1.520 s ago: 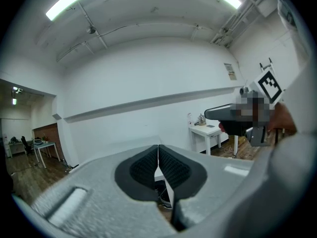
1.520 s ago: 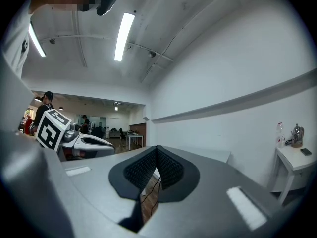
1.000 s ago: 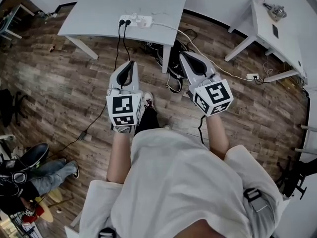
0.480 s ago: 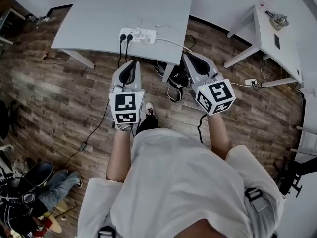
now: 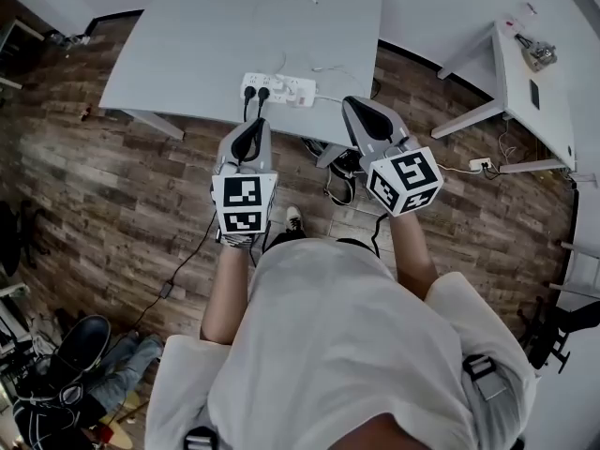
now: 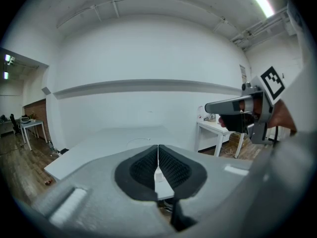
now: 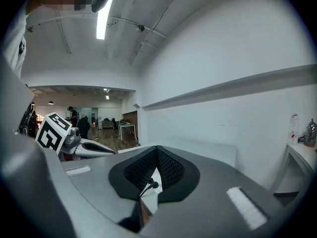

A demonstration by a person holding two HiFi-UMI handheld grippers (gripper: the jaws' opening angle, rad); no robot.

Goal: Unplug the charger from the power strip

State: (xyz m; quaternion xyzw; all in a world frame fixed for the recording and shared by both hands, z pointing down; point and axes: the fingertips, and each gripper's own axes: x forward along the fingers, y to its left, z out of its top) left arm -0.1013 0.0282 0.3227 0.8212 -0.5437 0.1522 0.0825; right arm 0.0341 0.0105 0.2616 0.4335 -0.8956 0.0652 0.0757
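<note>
readable text: none. left gripper (image 5: pixel 250 126), cube: black-and-white square code markers, no letters or digits. right gripper (image 5: pixel 359 108), cube: markers of the same kind, different pattern. power strip (image 5: pixel 278 88): any print too small to make out.

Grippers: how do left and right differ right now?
Left gripper points straight at the black plugs in the power strip, its cube square-on. Right gripper slants in from the strip's right, its cube tilted. Both are shut and empty.
</note>
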